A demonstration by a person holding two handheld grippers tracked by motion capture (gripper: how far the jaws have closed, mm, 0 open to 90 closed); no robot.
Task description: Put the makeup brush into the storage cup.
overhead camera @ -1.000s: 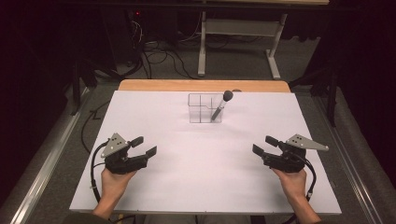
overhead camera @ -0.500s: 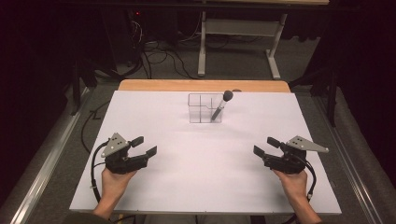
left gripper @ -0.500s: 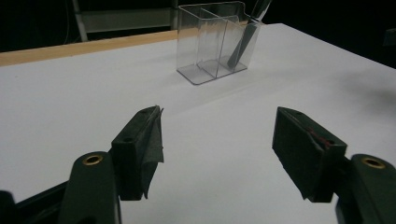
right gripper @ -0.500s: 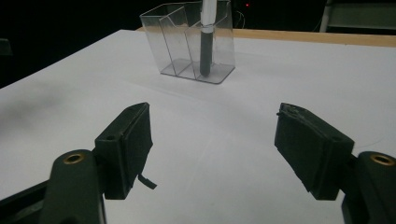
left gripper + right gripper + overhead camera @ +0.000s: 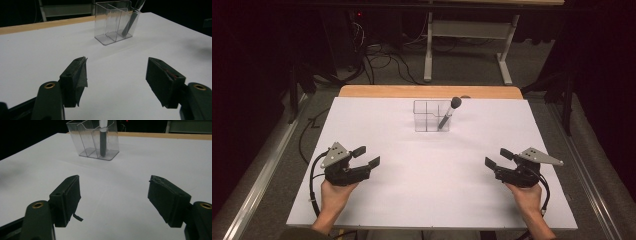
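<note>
1. High view, nearest edge: two forearms come in from the bottom, each hand wrapped round the body of a gripper. The left hand point(image 5: 333, 196) sits low on the left side of the white desk point(image 5: 422, 200), the right hand point(image 5: 526, 199) low on the right side, the two well apart.
2. Left claw point(image 5: 366, 157) points forward and inward toward the middle of the desk, its jaws apart with nothing between them. A grey three-cornered plate lies on top of it and a black cable loops down past the wrist.
3. Right claw point(image 5: 496, 158) mirrors it, pointing forward and inward, jaws apart and empty, its grey plate sticking out to the right.
4. Left gripper view: the left claw point(image 5: 116, 75) has its two black jaws rising wide apart over bare white desk point(image 5: 37, 50); the pad on the left jaw looks frayed at its edge.
5. Right gripper view: the right claw point(image 5: 115, 195) is likewise spread wide, a small dark strip hanging off the left jaw's pad.
6. Farther off, near the desk's far middle, stands a clear organizer point(image 5: 430, 116) with compartments, upright, well apart from both claws.
7. A dark brush point(image 5: 449, 112) leans in the organizer's right-hand compartment as the high view shows it, its rounded head poking above the rim and tilting right.
8. Beyond the white sheet a wooden strip point(image 5: 427, 91) of the desk shows, then grey floor point(image 5: 387, 75) with cables and a metal frame point(image 5: 462, 40).
</note>
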